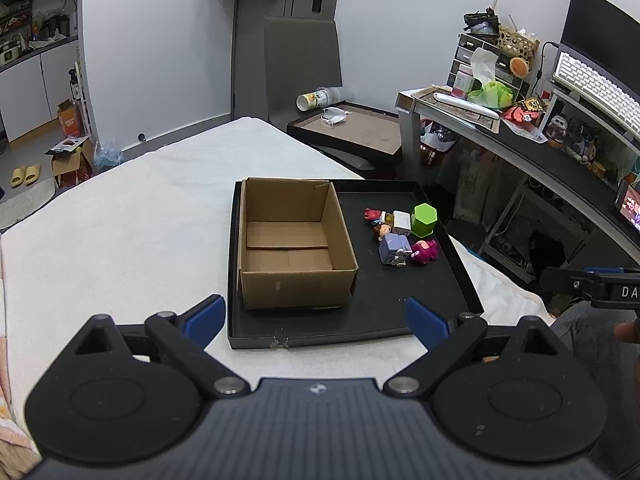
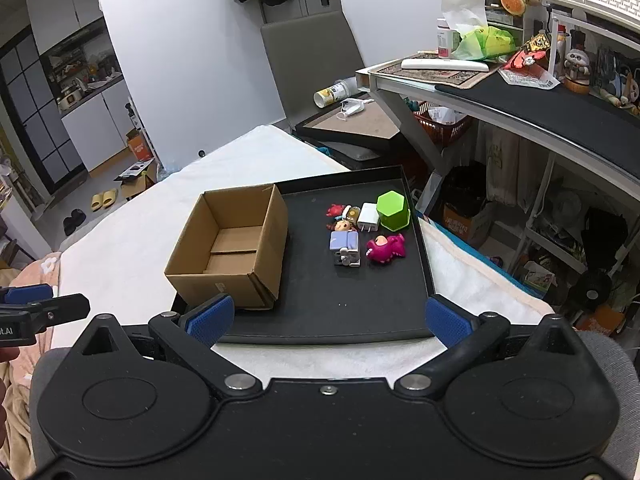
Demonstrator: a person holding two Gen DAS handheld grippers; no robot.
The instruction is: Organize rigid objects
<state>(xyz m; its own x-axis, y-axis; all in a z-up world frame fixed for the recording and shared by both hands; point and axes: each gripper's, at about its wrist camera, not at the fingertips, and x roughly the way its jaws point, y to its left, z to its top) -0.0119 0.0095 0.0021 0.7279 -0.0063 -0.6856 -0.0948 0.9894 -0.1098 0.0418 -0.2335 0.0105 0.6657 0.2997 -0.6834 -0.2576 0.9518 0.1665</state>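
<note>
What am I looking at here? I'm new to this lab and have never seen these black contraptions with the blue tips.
They are two hand-held grippers, each with a camera looking out along its fingers. One picture comes from the left gripper, the other from the right gripper. Both are open and hold nothing. Ahead, on a white-covered surface, a black tray carries an empty cardboard box and a cluster of small things: a green hexagonal block, a white charger, a pink toy and small figurines.
</note>
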